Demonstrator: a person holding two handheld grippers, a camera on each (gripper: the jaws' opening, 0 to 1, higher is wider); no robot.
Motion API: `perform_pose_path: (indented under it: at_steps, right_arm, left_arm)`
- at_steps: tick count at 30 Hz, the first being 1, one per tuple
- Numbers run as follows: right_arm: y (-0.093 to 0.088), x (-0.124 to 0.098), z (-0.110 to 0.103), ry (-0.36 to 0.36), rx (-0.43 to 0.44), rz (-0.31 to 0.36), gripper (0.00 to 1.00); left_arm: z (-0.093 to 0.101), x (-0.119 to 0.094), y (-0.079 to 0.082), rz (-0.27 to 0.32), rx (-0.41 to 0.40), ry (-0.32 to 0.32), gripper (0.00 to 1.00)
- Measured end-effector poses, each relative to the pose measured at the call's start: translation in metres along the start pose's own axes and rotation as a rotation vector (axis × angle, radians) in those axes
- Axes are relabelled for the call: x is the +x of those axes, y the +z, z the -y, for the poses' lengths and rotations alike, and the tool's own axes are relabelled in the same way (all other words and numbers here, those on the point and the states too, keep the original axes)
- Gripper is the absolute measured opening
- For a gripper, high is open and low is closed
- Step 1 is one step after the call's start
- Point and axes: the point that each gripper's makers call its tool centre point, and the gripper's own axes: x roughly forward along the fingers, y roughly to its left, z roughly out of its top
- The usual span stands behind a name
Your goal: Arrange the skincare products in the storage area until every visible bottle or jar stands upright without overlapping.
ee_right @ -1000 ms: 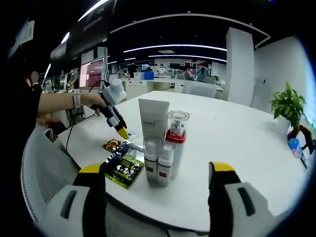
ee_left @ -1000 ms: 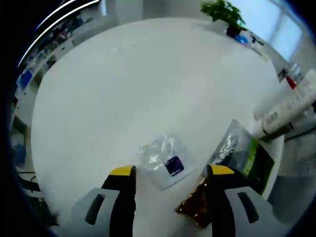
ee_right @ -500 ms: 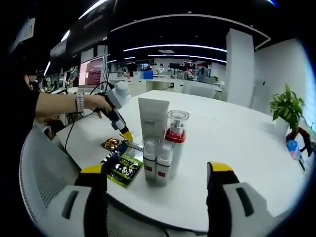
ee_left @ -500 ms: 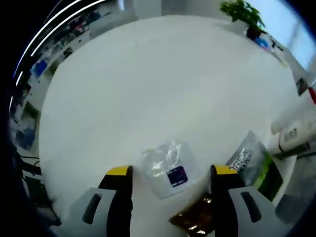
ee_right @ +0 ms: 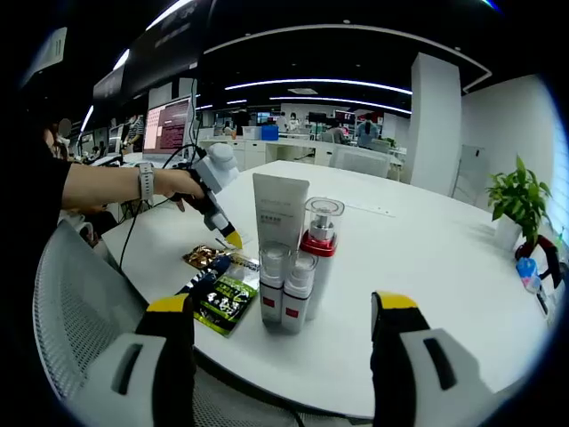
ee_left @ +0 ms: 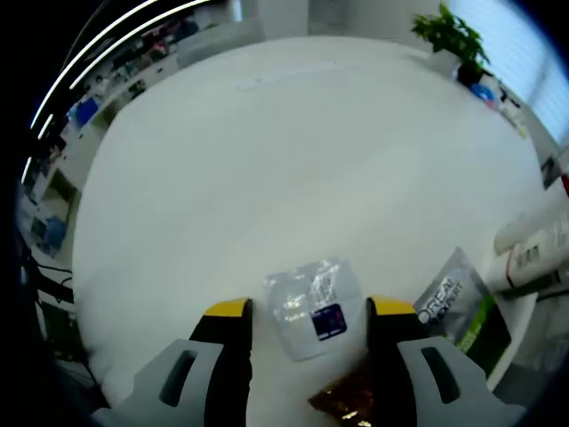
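Left gripper view: the left claw [ee_left: 305,310] stood open and empty, its two yellow-tipped grey jaws straddling a flat, clear, crinkled plastic sachet with a dark blue label [ee_left: 311,305] that lay on the round, smooth white tabletop [ee_left: 267,160]. The spread jaws and low approach suggested a pick of this flat packet, probably to clear it from the products. Just beside the right jaw lay a glossy brown-gold foil packet [ee_left: 348,402], and beyond it a silver, black and green printed pouch [ee_left: 460,307]. At the right edge, the white tubes and bottles [ee_left: 533,253] appeared tilted, an effect of the camera's roll. A green potted plant [ee_left: 452,37] stood at the far tabletop edge, well apart.

Right gripper view: the right claw [ee_right: 283,313] was also open and gripped nothing, held back from the tabletop edge with the products framed between its jaws. The task's products stood upright in a tight group: a tall, flat white plastic tube [ee_right: 278,213], a clear-capped pump bottle with a red collar [ee_right: 321,240], and two small frosted bottles with red bands [ee_right: 284,289] in front, close or touching but not overlapping. The pouches lay flat just left of the group. A person's hand [ee_right: 178,185] held the left claw, tips down over the packets.
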Motion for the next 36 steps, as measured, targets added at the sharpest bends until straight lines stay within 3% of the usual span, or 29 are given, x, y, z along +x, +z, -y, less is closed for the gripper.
perform_pose_path:
  at_steps: [5,7,17,20,36]
  right_arm:
    - [0.0,0.0,0.0,0.002,-0.003,-0.003,0.83]
    - [0.0,0.0,0.0,0.002,-0.002,0.0,0.83]
    - [0.002,-0.001,0.001,-0.001,-0.003,0.018,0.84]
    - [0.001,-0.001,0.0,0.006,0.007,0.009,0.85]
    - [0.003,-0.001,-0.002,0.023,0.008,0.019,0.97]
  left_arm:
    - [-0.006,-0.003,-0.001,0.011,0.018,-0.016,0.37]
    - [-0.004,-0.003,-0.002,0.018,0.076,-0.048,0.37]
    - [-0.008,-0.006,-0.008,0.011,0.123,-0.089,0.37]
    - [-0.008,-0.012,-0.005,0.04,0.128,-0.117,0.37]
    - [-0.011,-0.039,-0.008,0.08,0.222,-0.117,0.36]
